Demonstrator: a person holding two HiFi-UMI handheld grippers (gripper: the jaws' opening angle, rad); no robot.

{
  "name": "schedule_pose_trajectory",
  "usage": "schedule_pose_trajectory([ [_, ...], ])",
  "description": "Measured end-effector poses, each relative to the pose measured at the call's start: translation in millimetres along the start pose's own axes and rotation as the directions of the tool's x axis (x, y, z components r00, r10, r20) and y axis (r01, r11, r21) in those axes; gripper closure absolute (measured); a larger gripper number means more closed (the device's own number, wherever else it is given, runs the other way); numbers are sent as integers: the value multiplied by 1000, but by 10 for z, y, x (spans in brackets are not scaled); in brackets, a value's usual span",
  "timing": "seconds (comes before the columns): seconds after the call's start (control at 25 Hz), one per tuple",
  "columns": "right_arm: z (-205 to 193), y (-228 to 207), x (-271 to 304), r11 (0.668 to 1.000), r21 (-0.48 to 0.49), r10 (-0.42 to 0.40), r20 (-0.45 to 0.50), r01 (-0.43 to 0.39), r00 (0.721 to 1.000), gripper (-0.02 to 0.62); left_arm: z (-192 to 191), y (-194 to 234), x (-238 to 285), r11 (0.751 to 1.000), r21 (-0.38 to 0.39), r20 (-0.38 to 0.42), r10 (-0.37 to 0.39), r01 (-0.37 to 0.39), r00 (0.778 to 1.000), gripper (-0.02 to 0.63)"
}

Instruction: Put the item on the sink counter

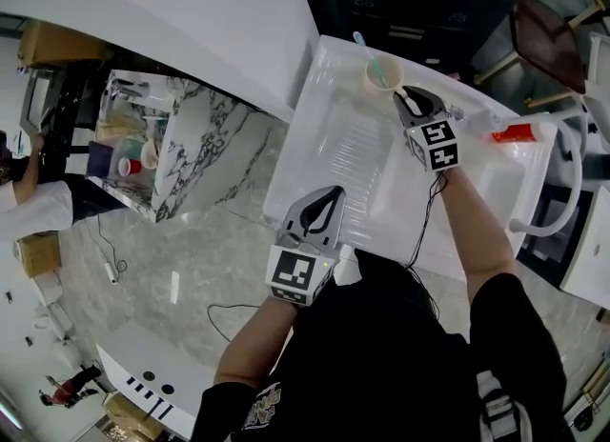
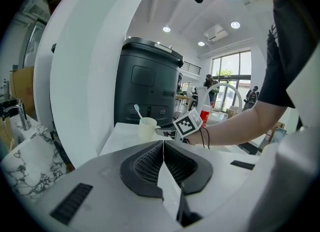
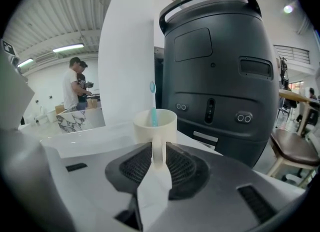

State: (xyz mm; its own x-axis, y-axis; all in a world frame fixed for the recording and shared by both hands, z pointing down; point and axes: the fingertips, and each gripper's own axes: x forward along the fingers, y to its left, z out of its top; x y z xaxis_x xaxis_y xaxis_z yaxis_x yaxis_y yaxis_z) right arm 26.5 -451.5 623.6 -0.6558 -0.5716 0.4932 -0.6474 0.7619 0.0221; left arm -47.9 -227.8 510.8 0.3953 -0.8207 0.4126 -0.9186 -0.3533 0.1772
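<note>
A cream cup [image 1: 383, 74] with a light-blue toothbrush [image 1: 366, 48] in it stands upright on the far end of the white sink counter [image 1: 315, 97]. My right gripper [image 1: 412, 99] sits right behind the cup. In the right gripper view the cup [image 3: 155, 122] has its handle between the two pads of that gripper [image 3: 159, 152]. The jaws are open, with thin gaps beside the handle. My left gripper [image 1: 324, 204] hovers over the counter's near side, shut with nothing in it; its pads meet in a line [image 2: 163, 148]. The left gripper view also shows the cup [image 2: 147, 128].
A tall dark grey machine [image 3: 220, 76] stands just behind the counter's far edge. A ribbed sink basin [image 1: 353, 154] fills the counter's middle. A red-and-white tube [image 1: 519, 131] and a curved white faucet [image 1: 572, 183] are at the right. A marble-topped unit [image 1: 191, 145] stands at the left.
</note>
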Motion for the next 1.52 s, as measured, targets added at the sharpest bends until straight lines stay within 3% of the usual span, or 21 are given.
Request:
schedule_pose_trajectory([
  [0.12,-47,4,-23,1000,12,-19,-19,19,1000,410,1,19,-71,1000,8,2,-8,8,1000,589],
  [0.4,-127,135,-314,993,47,-103,-29,105,994,411,-22,53,-247,996,38,14,-81,81,997,589],
  [0.56,-15,295,-637,981,72,-181,-2,181,983,458,13,80,-390,985,76,22,-154,152,988,589],
  [0.64,87,374,-835,970,87,-232,25,229,972,532,63,94,-479,978,97,33,-187,183,982,589],
  [0.72,194,476,-1012,960,107,-266,54,259,963,541,97,115,-569,972,111,45,-215,209,976,589],
  [1.24,930,1690,-1804,944,226,-286,191,242,939,541,264,202,-1040,933,168,104,-338,319,935,589],
  [1.52,1020,2265,-2156,928,256,-329,220,271,919,541,198,150,-1311,899,209,101,-412,385,906,589],
])
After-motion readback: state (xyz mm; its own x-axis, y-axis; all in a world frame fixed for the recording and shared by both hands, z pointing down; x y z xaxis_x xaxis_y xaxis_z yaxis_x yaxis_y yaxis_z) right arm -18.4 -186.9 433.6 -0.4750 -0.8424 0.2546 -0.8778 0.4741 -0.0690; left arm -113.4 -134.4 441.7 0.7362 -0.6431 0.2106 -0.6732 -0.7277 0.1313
